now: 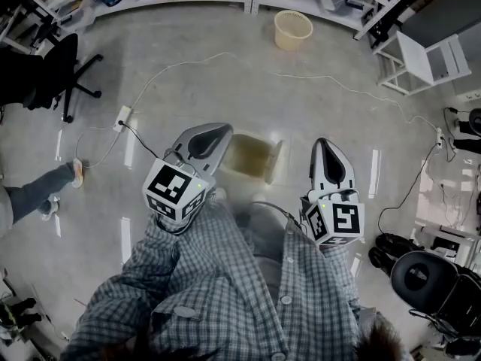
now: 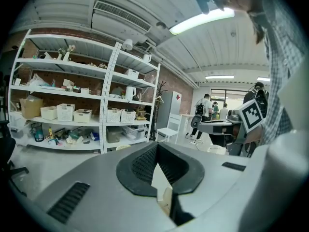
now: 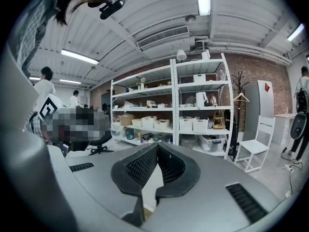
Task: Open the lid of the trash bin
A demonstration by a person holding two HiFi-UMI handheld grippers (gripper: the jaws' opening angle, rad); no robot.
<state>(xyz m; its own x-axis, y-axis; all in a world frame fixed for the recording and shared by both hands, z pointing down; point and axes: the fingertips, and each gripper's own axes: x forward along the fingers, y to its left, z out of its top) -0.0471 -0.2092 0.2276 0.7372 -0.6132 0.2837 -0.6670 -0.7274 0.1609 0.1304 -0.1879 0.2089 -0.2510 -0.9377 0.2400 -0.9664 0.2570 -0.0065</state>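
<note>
Trash bin (image 1: 254, 158) stands on the pale floor (image 1: 225, 89) just ahead of me, between my two grippers and lower than both. From my head view it is a blurred yellowish-brown box, and I can't tell how its lid hinges or whether it lies flat.

My left gripper (image 1: 210, 138) has its jaws brought together at the tips with nothing between them. My right gripper (image 1: 328, 156) is the same, tips meeting and empty. Both point out across the room at the shelves (image 3: 193, 115) rather than down at the bin.

The main risk, as I judge it, is reaching down half blind. Neither gripper view shows the lid clearly, and my own shirt (image 1: 248, 292) hides the near side of the bin.

With the jaws closed I can only push or hook an edge. A push in the wrong spot could slide the bin on that smooth floor or tip it.

If I part the jaws late, they could glance off the rim. The white cable (image 1: 180, 65) on the floor beyond is well apart from the bin, so I expect no trouble there.
</note>
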